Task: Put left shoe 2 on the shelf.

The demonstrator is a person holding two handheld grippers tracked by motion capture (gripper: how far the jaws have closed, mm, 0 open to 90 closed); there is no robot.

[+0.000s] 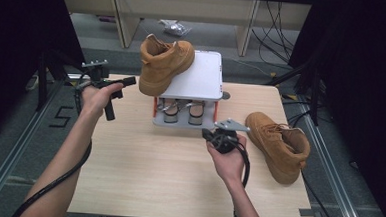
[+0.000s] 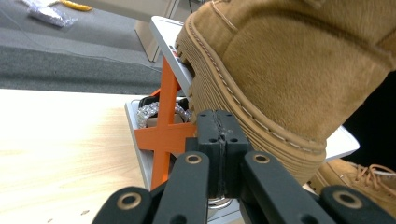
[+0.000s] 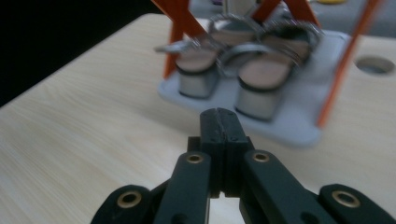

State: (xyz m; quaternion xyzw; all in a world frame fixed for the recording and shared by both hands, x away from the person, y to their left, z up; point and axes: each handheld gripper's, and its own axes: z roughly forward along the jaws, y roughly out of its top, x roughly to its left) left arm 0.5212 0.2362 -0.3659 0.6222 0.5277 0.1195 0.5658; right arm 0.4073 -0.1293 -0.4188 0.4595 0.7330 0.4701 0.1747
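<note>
Black jaws pressed together with nothing between them, on both grippers, beside a two-tier shoe rack.

Left gripper [image 2: 218, 122], seen in its own view, has its jaws flush against each other, tips just short of the ribbed sole of a tan boot [image 2: 289, 70] that overhangs the rack's white top shelf [image 2: 163, 35]; whether they touch the sole cannot be told. From the high view this boot [image 1: 164, 62] sits at the rack's 10 o'clock corner, heel jutting past the edge, with the left gripper [image 1: 125, 82] at the rack's 9 o'clock. Right gripper [image 3: 220, 122], jaws likewise together and empty, hovers over the table [image 3: 93, 121] facing silver sandals [image 3: 243, 65] on the grey lower shelf between orange struts [image 3: 180, 23]. A second tan boot [image 1: 279, 145] lies on the table at 4 o'clock from the rack, near the right gripper [image 1: 214, 135].
</note>
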